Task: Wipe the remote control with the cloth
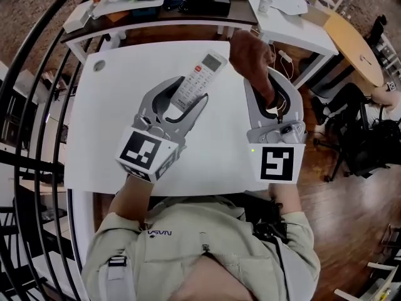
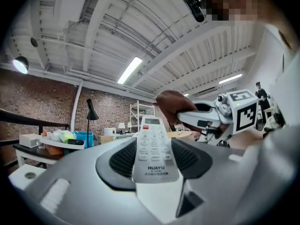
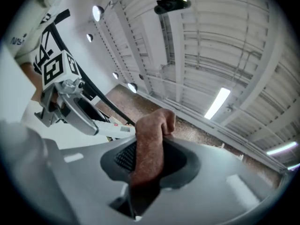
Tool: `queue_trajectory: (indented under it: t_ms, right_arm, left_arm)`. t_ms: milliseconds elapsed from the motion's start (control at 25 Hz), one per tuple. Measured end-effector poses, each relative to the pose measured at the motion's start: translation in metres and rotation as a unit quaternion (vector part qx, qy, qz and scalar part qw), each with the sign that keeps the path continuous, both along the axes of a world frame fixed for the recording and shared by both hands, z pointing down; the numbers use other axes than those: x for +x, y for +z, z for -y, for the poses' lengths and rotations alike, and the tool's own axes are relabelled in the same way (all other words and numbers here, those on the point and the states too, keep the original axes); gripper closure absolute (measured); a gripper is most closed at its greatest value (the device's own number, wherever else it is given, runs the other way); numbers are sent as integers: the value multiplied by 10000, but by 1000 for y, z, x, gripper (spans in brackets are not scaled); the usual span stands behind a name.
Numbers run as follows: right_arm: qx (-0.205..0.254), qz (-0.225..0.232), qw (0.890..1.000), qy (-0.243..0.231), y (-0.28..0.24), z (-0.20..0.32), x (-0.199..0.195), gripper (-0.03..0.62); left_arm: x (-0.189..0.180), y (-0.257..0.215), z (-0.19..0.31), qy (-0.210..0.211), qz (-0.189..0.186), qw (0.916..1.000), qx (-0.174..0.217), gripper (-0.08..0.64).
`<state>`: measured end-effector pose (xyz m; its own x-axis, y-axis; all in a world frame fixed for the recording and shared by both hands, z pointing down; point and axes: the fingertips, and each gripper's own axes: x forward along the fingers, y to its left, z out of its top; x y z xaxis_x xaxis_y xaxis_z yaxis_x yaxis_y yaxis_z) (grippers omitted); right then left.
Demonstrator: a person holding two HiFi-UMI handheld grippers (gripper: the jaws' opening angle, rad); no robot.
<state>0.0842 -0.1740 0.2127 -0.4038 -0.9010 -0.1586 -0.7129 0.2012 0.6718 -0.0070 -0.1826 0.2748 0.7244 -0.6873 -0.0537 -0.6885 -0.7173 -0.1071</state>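
Observation:
A white remote control [image 1: 197,80] with a red button sticks out forward over the white table [image 1: 119,86], clamped by its lower end in my left gripper [image 1: 182,108]. In the left gripper view the remote [image 2: 152,151] lies between the black pads, its buttons facing up. My right gripper [image 1: 270,96] is shut on a brown cloth [image 1: 250,58], which bunches up just right of the remote's top end. The cloth [image 3: 149,146] fills the gap between the right jaws. Whether cloth and remote touch I cannot tell.
A dark desk [image 1: 163,8] with boxes and clutter stands beyond the white table. A round wooden table [image 1: 354,46] and a black chair [image 1: 363,137] are at the right. A black railing [image 1: 37,105] curves along the left.

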Motion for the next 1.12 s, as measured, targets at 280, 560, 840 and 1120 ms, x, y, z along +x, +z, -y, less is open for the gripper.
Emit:
queue_trajectory:
  t_ms: [280, 560, 840, 1120]
  right_arm:
    - [-286, -150, 9993, -189, 28, 9, -21, 485]
    - [-672, -234, 9941, -824, 66, -1, -52, 485]
    - [-723, -264, 9884, -1307, 71, -15, -70, 485]
    - [-376, 1311, 9878, -751, 24, 6, -15, 485]
  left_arm:
    - [-9, -6, -1, 262, -773, 9959, -400, 318]
    - [-16, -8, 8, 269, -1079, 9919, -613, 318]
    - [-18, -13, 7, 366, -1380, 9873, -702, 318]
    - [-4, -24, -18, 819, -1442, 9842, -615, 318]
